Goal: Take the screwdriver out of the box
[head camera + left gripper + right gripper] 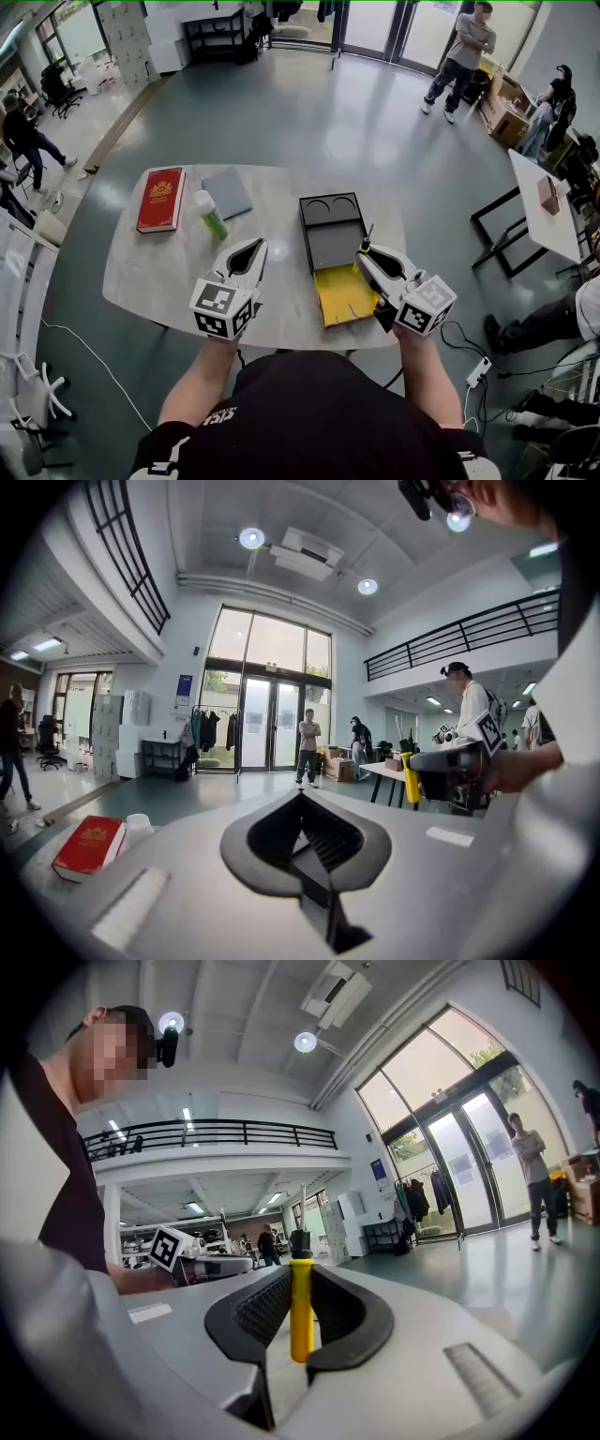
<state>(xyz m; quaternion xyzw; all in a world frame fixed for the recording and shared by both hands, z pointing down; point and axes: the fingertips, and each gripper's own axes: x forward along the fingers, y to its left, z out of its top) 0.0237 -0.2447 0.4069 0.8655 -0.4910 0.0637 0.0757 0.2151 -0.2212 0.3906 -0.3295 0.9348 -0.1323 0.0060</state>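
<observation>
Grey polished flooring surrounded a pale, rounded table (141,267) in a glass-fronted hall, where a person stood with a pair of hand-held tongs. On the table lay an open box (306,234), its dark half (330,248) showing two round recesses along the far edge and its yellow-lined half (339,292) nearest the person. A thin curved mark in the yellow lining was too small to make out.

The right gripper (362,255) was clenched on the yellow handle of the screwdriver (300,1307), which stood upright between the ribbed pads with its dark shaft pointing up. From the head view the tool was out of the box, raised just at its right edge, where the two halves met.

The left gripper (257,246) hovered over bare tabletop left of the box, its jaws closed tip to tip with nothing between them.

Farther left lay a red book (161,199), a green bottle (210,216) with a white cap and a grey pad (228,192).
</observation>
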